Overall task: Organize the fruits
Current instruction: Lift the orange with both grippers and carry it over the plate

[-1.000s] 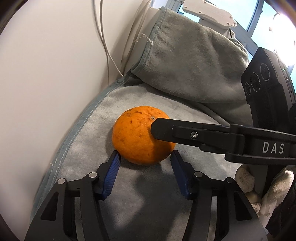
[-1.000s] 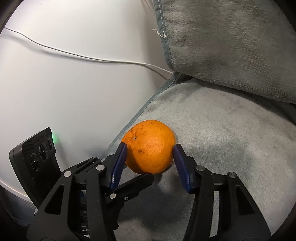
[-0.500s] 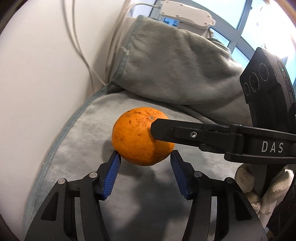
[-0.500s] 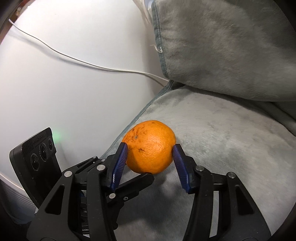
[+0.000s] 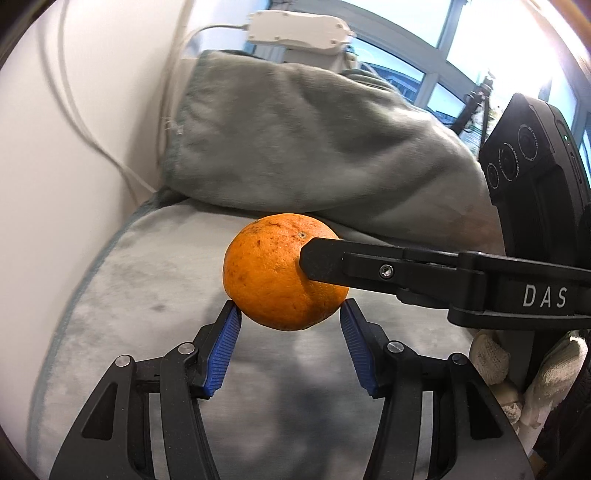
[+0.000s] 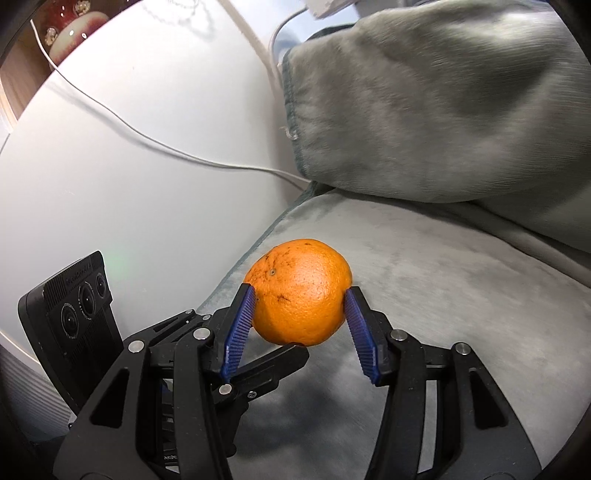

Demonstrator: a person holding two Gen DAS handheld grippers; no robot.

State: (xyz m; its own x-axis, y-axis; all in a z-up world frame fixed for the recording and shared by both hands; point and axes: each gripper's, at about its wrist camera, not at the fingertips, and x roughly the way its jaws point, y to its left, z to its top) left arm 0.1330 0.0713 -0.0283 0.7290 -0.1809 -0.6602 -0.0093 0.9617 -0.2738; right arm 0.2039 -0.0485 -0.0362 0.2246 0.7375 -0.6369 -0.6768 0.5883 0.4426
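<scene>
An orange [image 6: 300,291] with dark specks is clamped between the blue pads of my right gripper [image 6: 300,312] and hangs above a grey plush cloth [image 6: 443,314]. In the left wrist view the same orange [image 5: 269,277] sits just past the tips of my left gripper [image 5: 290,314], whose blue pads stand apart at its lower sides. I cannot tell whether they touch it. One black finger of the right gripper [image 5: 369,266] crosses in from the right onto the orange.
A bunched fold of the grey cloth [image 5: 314,140] rises behind the orange. The white table [image 6: 129,166] carries a white cable [image 6: 166,147]. A white device [image 5: 299,27] stands by the windows at the back. A gloved hand [image 5: 535,373] shows at the right edge.
The orange has been lifted off the cloth in my right gripper. Both grippers rose together, so more of the bunched cloth, the white device and the windows come into view.
</scene>
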